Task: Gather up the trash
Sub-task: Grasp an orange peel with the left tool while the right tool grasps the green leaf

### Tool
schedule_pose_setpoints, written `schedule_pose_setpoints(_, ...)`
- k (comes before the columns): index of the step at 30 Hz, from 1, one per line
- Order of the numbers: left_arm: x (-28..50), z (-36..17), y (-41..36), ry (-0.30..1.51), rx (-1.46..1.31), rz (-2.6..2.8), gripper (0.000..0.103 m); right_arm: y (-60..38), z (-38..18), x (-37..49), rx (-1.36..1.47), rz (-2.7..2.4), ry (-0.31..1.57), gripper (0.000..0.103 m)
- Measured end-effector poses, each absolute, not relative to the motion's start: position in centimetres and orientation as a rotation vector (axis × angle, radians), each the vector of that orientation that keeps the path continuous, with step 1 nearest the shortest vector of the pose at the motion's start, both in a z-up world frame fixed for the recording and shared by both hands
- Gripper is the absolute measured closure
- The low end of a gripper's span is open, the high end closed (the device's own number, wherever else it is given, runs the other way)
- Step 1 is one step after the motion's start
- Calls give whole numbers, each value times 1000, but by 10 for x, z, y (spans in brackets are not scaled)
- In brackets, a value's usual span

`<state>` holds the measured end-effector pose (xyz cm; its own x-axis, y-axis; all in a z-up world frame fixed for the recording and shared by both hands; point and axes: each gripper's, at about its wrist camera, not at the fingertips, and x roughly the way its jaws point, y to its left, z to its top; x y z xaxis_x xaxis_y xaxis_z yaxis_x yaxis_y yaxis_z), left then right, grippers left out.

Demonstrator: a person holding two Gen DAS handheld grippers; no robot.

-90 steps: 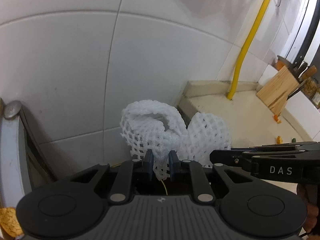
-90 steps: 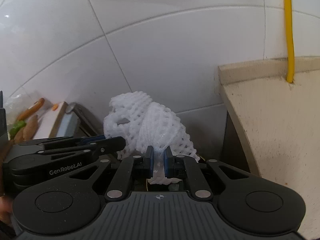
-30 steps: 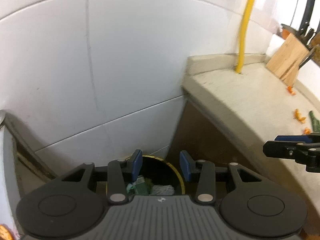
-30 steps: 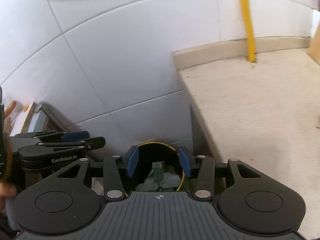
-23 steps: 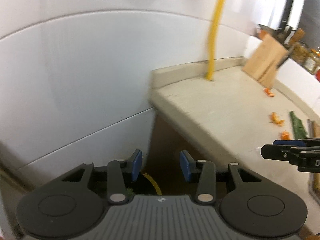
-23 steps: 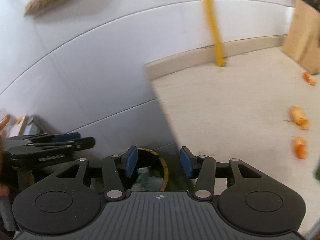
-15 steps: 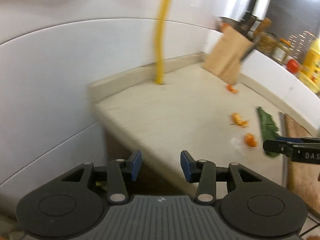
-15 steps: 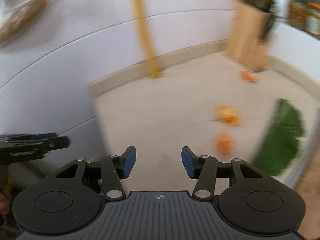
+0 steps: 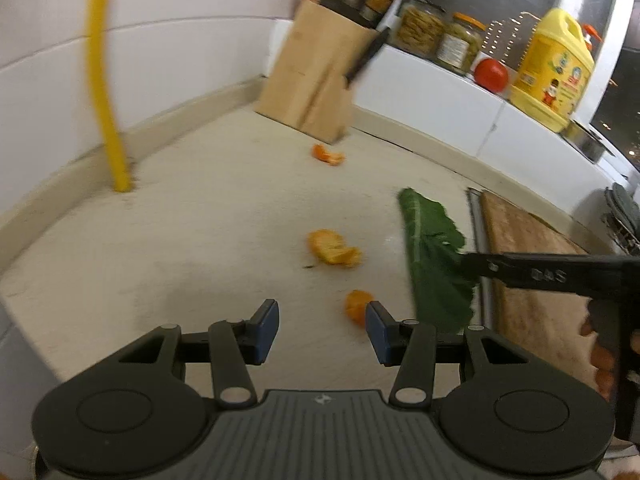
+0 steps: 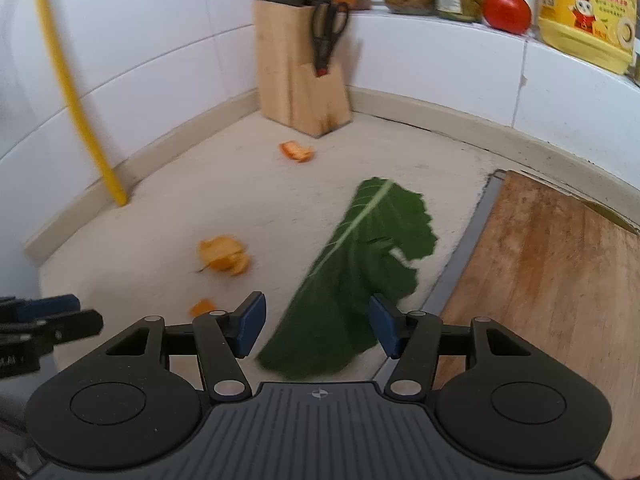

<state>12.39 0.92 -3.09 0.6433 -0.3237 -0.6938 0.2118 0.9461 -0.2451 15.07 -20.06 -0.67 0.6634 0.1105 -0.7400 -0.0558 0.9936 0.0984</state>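
A green leaf (image 10: 360,264) lies on the beige counter (image 10: 168,200), also in the left wrist view (image 9: 434,256). Three orange peel pieces lie around it: a big one (image 9: 334,248) (image 10: 224,258), a small one (image 9: 356,306) (image 10: 202,307) and a far one by the knife block (image 9: 328,158) (image 10: 296,151). My left gripper (image 9: 322,330) is open and empty, over the counter's near part, the small peel just ahead of its right finger. My right gripper (image 10: 316,326) is open and empty, over the leaf's near end.
A wooden knife block (image 10: 300,76) stands in the back corner. A wooden cutting board (image 10: 552,280) lies right of the leaf. Jars (image 9: 420,26), a tomato (image 10: 506,10) and a yellow jug (image 9: 554,64) stand on the tiled ledge. A yellow pipe (image 9: 106,92) rises at the left.
Both grippers let go of the white foam net over the bin, opened, then swung right and up onto the counter, where peels and leaf came into view.
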Motion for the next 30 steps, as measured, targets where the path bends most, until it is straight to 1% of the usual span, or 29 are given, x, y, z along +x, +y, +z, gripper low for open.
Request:
schedule_pose_setpoints(4,137,-41,-12,856,-135,-335,61,-215,-15,174,102,79,846,35)
schedule_pose_setpoints(9,152,-57,-30,909,-148,-338,61,-224,-24,201,115,70,855,34)
schedule_pose_setpoints(12,158,-65,-36,922,-150,-329,61,-225,-32,216,106,82,869,29)
schedule_pose_setpoints(15,162,-69,-40,913,-147,-316,62,-223,-39,225,71,83,872,29)
schedule_pose_setpoints(16,164,-69,-42,909,-142,-315,63,-224,-41,227,66,84,873,28)
schedule_pose_setpoints(17,165,-69,-44,908,-139,-313,67,-226,-43,229,65,87,876,28)
schedule_pose_setpoints(19,166,-70,-48,900,-121,-304,76,-230,-47,231,71,85,886,27)
schedule_pose_setpoints(20,165,-70,-51,898,-106,-302,84,-232,-48,231,72,86,887,27)
schedule_pose_setpoints(21,165,-71,-53,896,-96,-301,87,-234,-49,231,73,84,890,25)
schedule_pose_setpoints(22,165,-71,-54,894,-93,-299,87,-235,-50,232,75,81,893,23)
schedule_pose_setpoints(27,166,-71,-53,895,-102,-299,90,-231,-58,236,48,89,902,21)
schedule_pose_setpoints(30,165,-70,-51,896,-115,-301,91,-219,-61,240,10,119,905,15)
